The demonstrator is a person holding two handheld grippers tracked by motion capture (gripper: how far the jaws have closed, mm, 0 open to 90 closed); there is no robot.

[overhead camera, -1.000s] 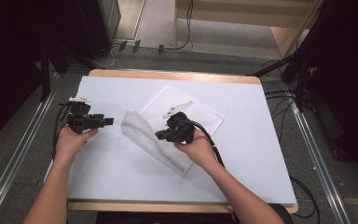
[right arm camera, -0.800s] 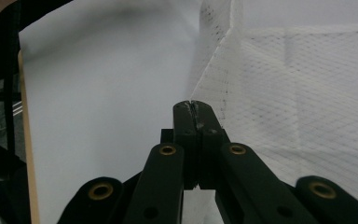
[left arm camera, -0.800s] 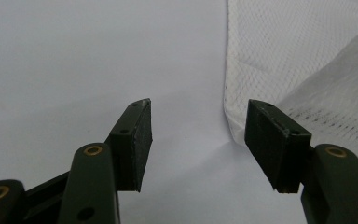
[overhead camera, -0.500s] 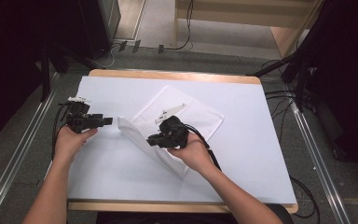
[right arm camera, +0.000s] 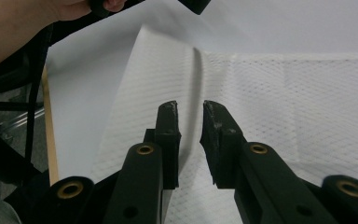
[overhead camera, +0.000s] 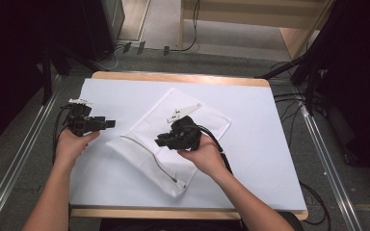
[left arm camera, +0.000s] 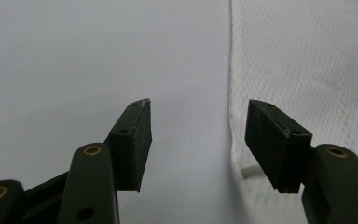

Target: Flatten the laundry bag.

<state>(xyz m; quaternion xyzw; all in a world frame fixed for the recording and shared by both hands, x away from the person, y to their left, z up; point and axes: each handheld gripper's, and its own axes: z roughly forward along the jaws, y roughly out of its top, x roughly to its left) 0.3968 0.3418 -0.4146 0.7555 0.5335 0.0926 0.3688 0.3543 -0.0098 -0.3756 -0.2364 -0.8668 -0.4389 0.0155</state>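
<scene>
High view: the mesh bag [overhead camera: 173, 144] lies flat on the white table [overhead camera: 270, 159], its zipper edge running from about 9 o'clock toward 5 o'clock of the bag. Your right gripper [overhead camera: 160, 141] sits over the bag's middle, pointing toward 9 o'clock. Your left gripper [overhead camera: 112, 124] hovers just off the bag's 10 o'clock corner, pointing at 3 o'clock. The risk here is that the two tools meet over that corner if both close in together.

Left gripper view: your jaws stand wide apart with nothing between them. The bag's edge runs up at 12 to 1 o'clock, and the right-hand pad hangs over the mesh while the other is over bare table. Close now and you may pinch only air, or catch a single layer and drag the whole bag sideways.

Right gripper view: your jaws have just been opening and now stand a narrow gap apart, with a raised fold of mesh running up past their tips at 12 o'clock; I judge the pads are not pressing it. With so small a gap, the fold could snag on a pad as you pull away and lift the bag. The left hand [right arm camera: 37, 18] shows at 10 o'clock.
</scene>
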